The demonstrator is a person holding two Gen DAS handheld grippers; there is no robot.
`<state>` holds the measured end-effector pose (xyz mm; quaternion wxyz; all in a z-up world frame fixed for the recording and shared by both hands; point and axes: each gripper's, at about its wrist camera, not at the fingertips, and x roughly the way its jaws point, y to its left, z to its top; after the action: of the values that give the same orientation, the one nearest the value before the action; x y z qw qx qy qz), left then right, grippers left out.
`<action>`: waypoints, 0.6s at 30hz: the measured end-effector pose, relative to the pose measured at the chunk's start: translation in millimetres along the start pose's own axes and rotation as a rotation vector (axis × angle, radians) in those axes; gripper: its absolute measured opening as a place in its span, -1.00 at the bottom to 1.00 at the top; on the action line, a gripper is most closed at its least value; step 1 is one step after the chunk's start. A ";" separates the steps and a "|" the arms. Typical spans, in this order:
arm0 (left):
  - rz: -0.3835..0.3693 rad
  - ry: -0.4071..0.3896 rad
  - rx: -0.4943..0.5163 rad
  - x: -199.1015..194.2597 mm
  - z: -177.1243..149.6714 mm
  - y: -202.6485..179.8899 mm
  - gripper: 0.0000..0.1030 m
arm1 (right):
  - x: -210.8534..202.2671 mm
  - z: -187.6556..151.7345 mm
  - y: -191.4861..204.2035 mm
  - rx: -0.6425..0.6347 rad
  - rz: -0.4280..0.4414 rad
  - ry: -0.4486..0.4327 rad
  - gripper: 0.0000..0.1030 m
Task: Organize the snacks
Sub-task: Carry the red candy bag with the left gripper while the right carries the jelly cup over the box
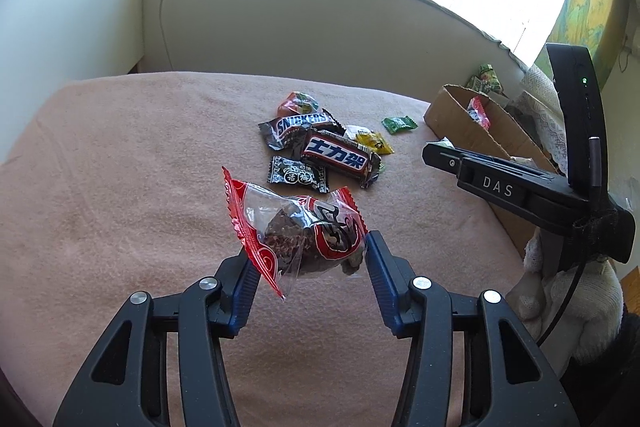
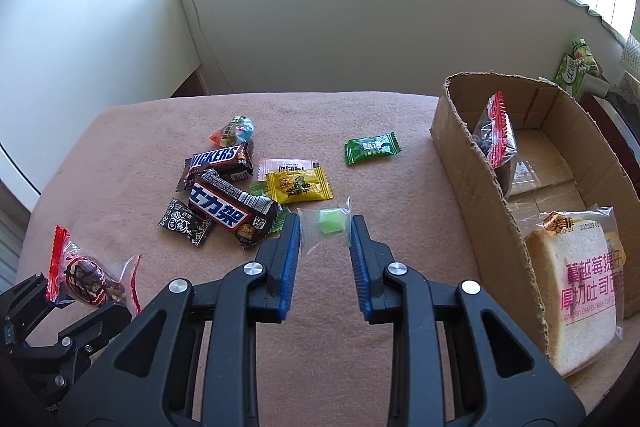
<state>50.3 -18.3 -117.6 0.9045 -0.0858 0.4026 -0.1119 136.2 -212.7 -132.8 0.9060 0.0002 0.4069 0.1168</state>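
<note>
Pink blanket (image 2: 360, 307) bore loose snacks; left gripper (image 1: 306, 261) clamped a red-edged chocolate packet (image 1: 296, 231); right gripper (image 2: 325, 233) apparently pinched a clear green-candy wrapper (image 2: 326, 227).

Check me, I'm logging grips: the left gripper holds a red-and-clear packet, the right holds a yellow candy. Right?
One slip: the right gripper holds a clear wrapper with a small green candy, not yellow. The yellow candy lies on the pink cloth, as the right wrist view shows. The left gripper does hold the red-and-clear packet.
</note>
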 end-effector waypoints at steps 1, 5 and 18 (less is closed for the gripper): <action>-0.004 -0.002 0.001 -1.4 0.8 -1.5 -0.03 | -3.8 0.2 -0.9 0.000 0.002 -0.005 -0.50; -0.017 -0.013 0.008 -8.4 3.6 -8.7 -0.03 | -18.0 1.4 -1.9 0.001 0.011 -0.026 -0.50; -0.087 -0.035 0.047 -4.7 21.3 -49.5 -0.03 | -64.3 7.2 -38.6 0.034 -0.006 -0.096 -0.50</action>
<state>56.6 -63.2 -88.1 0.9073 -0.0840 0.3801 -0.1588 108.5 -263.2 -84.3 0.9247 0.0200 0.3647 0.1071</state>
